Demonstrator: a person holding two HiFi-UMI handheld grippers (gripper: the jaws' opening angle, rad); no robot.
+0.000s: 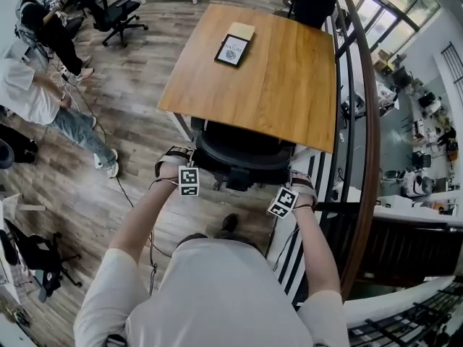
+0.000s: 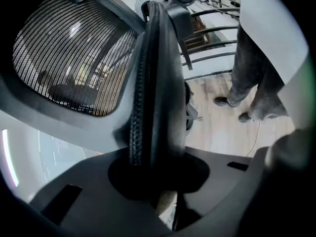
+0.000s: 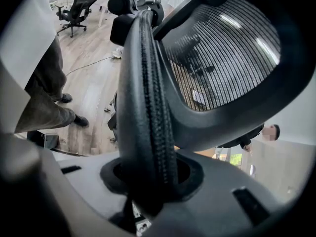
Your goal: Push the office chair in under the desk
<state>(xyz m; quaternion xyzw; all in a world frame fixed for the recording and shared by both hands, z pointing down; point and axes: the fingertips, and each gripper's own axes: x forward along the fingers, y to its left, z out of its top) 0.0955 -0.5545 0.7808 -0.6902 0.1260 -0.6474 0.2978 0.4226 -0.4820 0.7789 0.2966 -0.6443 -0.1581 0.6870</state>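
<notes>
You held the left gripper and the right gripper each pinched on a side rim of the office chair; it stood at the near edge of the desk.

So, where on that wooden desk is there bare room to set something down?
Most of the desk is bare: the whole near half between the black-framed card and the office chair, plus the strip along the railing side. It is crowded only at the near edge, where the chair back sits.

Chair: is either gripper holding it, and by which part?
Yes, both. Left gripper clamps the backrest by its left rim, right gripper by its right rim.
</notes>
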